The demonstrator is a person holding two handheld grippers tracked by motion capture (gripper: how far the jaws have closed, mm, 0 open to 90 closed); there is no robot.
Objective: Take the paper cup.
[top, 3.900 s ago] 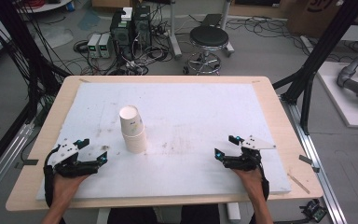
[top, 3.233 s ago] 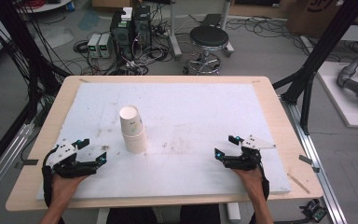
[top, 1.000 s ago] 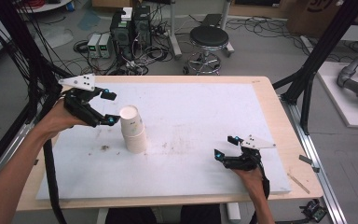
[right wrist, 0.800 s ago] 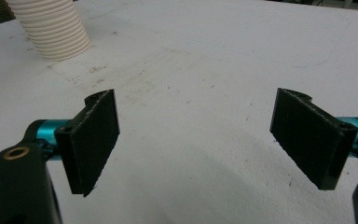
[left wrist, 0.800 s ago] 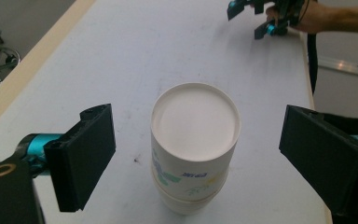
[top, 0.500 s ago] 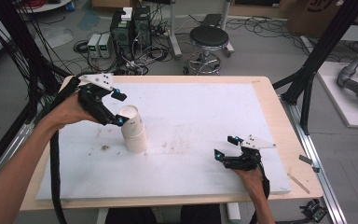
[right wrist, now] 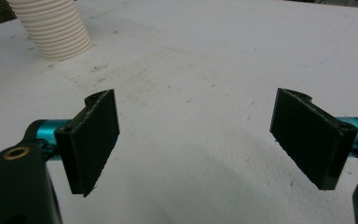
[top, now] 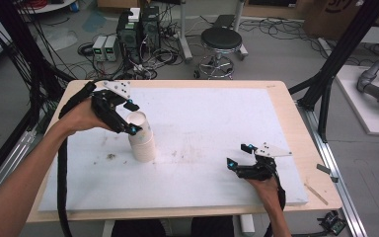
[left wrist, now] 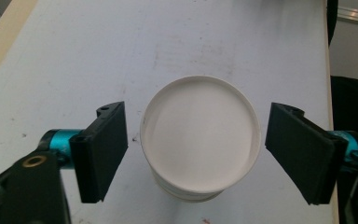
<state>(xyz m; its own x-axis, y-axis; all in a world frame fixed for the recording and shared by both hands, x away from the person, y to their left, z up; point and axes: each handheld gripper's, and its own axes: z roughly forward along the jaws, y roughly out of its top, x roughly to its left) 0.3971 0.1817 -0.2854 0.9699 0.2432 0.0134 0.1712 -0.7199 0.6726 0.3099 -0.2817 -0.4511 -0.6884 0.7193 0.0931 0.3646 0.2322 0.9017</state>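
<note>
Forearms enter from the near edge of the high view, each hand carrying a two-jaw gripper over a white board (top: pixel 202 118) that covers the wooden table (top: pixel 296 128).

Nearest, at the right, the right gripper (top: pixel 241 157) rests low on the board, its jaws spread wide with bare board between them; the right gripper view confirms this, with nothing but scuffed white surface between the two black pads (right wrist: pixel 95 140). At the far left corner of that view stands the ribbed side of the paper cup stack (right wrist: pixel 53 28).

Farther in and to the left, the stack of white paper cups (top: pixel 140 138) stands upside down on the board, left of centre and well apart from the right gripper. The left gripper (top: pixel 131 117) reaches it from the left and above, jaws straddling the top cup. Seen along the left gripper's jaws, the round upturned base (left wrist: pixel 200 135) sits between the two pads (left wrist: pixel 105 149), which have just been closing; a slim gap remains on each side, so the cup is bracketed but not yet pinched.

Beyond the table's far edge, the floor holds a black stool (top: pixel 222 42) and computer cases (top: pixel 138 27) among cables.
</note>
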